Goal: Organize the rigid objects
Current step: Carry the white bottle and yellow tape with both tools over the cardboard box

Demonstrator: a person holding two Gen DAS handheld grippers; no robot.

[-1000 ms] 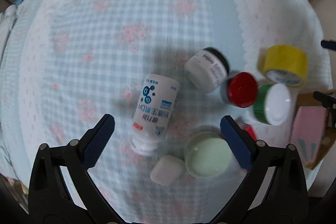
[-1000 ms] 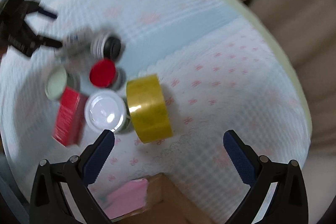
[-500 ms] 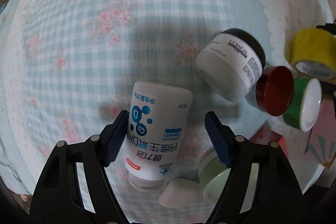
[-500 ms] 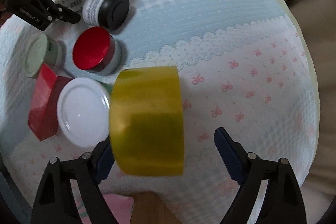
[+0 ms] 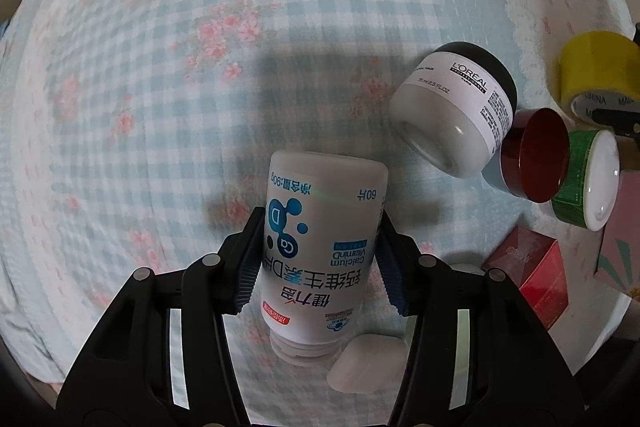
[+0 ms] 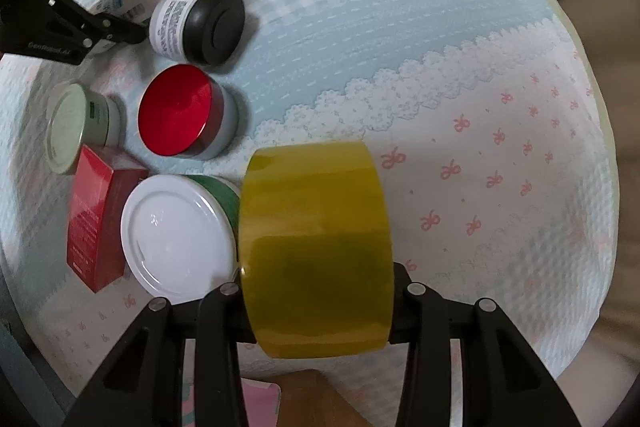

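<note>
Both tongs are clamped, having just been closing. Left tongs [image 5: 318,259] grip the white vitamin bottle [image 5: 320,247] lying on the checked cloth [image 5: 160,107]. Right tongs [image 6: 318,307] grip the yellow tape roll [image 6: 316,251] beside the white-lidded green jar [image 6: 180,235].

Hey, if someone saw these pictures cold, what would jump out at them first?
Probably the big yellow tape roll, filling the lower middle of the right wrist view, clamped in the right gripper. Next, the white vitamin bottle lying on the checked cloth, pinched by the left gripper, and the red-lidded jar in the clutter beside the tape.
</note>
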